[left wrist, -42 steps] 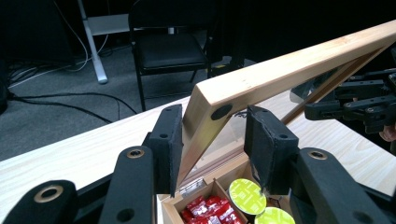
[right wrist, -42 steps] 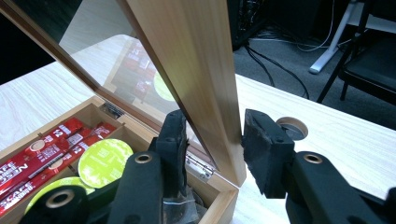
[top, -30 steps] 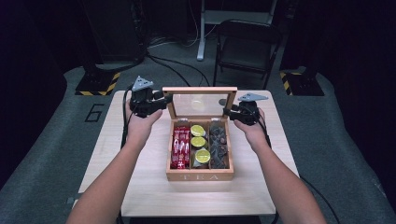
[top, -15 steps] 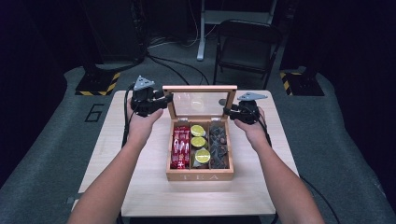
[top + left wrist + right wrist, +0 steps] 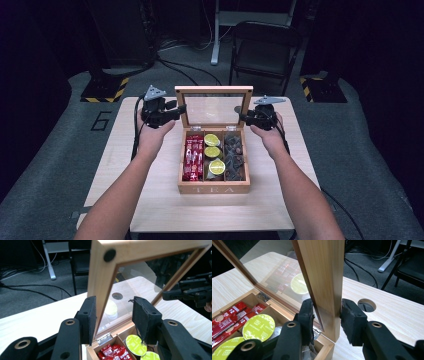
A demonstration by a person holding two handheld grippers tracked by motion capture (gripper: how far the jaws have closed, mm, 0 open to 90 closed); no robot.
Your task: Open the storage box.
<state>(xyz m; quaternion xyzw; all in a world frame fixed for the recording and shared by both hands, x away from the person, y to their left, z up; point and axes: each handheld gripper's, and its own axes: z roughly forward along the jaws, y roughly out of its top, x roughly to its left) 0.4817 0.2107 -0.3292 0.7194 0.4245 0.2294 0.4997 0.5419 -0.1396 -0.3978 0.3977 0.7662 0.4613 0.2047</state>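
Lid (image 5: pixel 214 107): upright on tea box (image 5: pixel 214 189), mid-table (image 5: pixel 150 210).
Right gripper (image 5: pixel 327 312): clamped on lid's side rail.
Left gripper (image 5: pixel 113 317): jaws just widening, loosely straddling the opposite rail.
Dark compartment contents (image 5: pixel 234 155): indistinct.
Room: dim, grey floor (image 5: pixel 60 165).

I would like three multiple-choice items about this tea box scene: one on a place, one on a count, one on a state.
1. Where do the red packets lie in the wooden box?
A left compartment
B middle
C right

2. How many green capsules show in the high view?
A one
B three
C five

3. The glass lid is:
A closed
B raised upright
C lying beside the box

Answers: 1 A, they fill the left section. 2 B, three lie in the middle row. 3 B, it stands up, the right gripper clamped on its frame.
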